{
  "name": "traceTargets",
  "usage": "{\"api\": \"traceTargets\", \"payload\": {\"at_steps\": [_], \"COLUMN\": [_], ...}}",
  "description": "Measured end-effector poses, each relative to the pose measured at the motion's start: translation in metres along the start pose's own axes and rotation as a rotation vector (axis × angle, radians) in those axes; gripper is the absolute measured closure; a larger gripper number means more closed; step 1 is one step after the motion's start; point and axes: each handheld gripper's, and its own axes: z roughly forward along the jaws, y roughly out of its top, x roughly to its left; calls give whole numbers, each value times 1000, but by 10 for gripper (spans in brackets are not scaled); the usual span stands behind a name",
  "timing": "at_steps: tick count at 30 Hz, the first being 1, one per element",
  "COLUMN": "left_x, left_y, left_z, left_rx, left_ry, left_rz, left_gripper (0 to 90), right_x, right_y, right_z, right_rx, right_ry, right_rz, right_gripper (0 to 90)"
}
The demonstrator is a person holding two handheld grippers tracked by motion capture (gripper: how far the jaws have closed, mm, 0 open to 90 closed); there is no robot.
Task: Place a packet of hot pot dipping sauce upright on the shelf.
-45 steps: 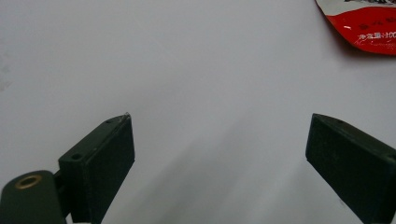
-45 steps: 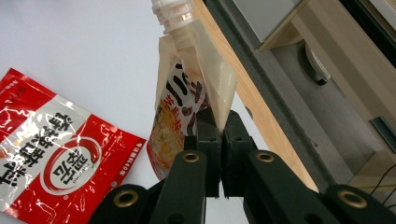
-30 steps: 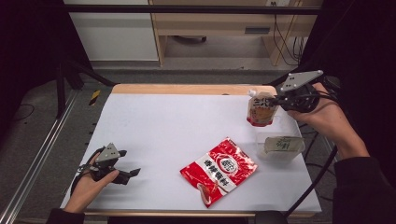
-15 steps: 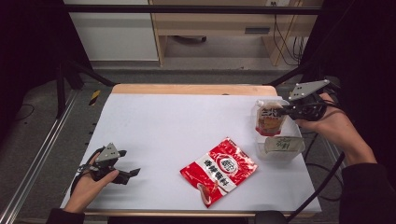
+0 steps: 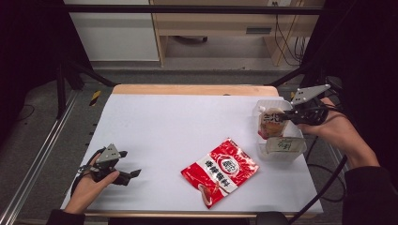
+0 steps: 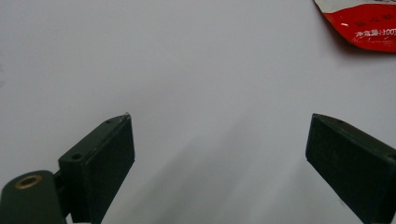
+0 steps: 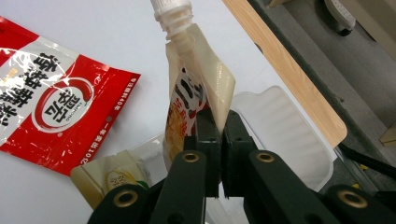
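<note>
Left gripper idle low on counter, fingers spread wide w/ nothing between, prob. parked out of the way; red packet lies flat past its fingertips, towards centre; right gripper has fingers pinched tight on spout pouch at its side seam, so it hangs upright over clear tub for dropping in; pouch cream w/ orange print, white screw cap up; green-label pouch already in tub below fingers.
</note>
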Motion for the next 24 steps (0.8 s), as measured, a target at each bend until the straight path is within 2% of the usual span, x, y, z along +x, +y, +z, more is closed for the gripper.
{"api": "traceTargets", "payload": {"at_steps": [7,9,24], "left_x": [0,0,0], "left_y": [0,0,0], "left_z": [0,1,1], "left_rx": [4,5,5], "left_ry": [-1,-3,-4], "left_rz": [0,3,2], "left_gripper": [78,78,78], "right_x": [3,3,2], "right_y": [-1,-2,-14], "right_z": [-4,-2,27], "right_rx": [9,23,64], "right_ry": [14,17,33], "right_rz": [-15,-6,30], "right_gripper": [882,881,880]}}
